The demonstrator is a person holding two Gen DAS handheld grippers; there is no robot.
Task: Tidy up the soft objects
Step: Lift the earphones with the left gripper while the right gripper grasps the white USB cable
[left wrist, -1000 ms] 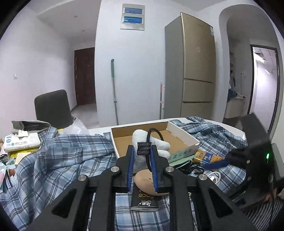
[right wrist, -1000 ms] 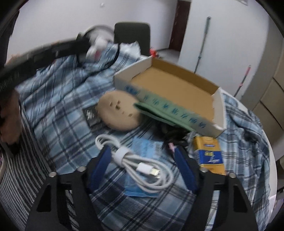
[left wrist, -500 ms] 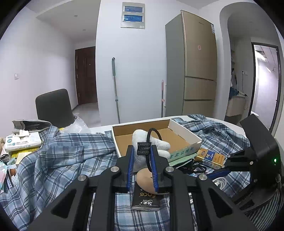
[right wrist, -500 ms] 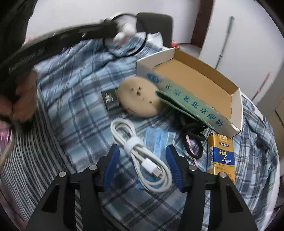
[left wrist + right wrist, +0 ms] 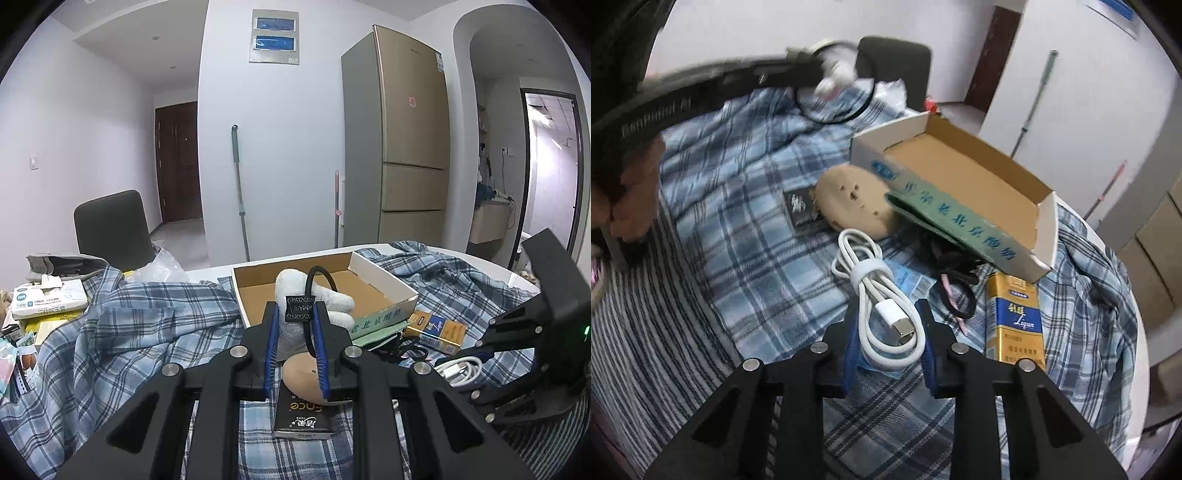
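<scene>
Far left of the bench (image 5: 207,272): tissue pack (image 5: 48,302) and a dark chair (image 5: 110,225) behind it, both well apart from the work. Plaid shirt (image 5: 129,325) covered most of the bench top. Left hand-held gripper (image 5: 295,332) was raised, fingers pressed in on a white plush toy (image 5: 291,284) with a black hair-tie loop (image 5: 318,273) and a small black tag (image 5: 300,308); toy sat in front of the open cardboard box (image 5: 369,284) in the left wrist view, whether over it or short of it I couldn't tell. Under that gripper, a tan round pad (image 5: 855,201) lay on the shirt, touching the box's near side, with a black packet (image 5: 801,206) just beside it on the left. Right hand-held gripper (image 5: 888,345) was low, fingers spread but close on either side of a coiled white USB cable (image 5: 875,291); contact with the pads unclear, cable resting on a blue sachet (image 5: 908,280). Black and pink hair ties (image 5: 955,291) lay next to the cable, partly under the box edge. Yellow-blue carton (image 5: 1015,321) lay flat just right of them. Fridge (image 5: 402,140) in the background on the right.
</scene>
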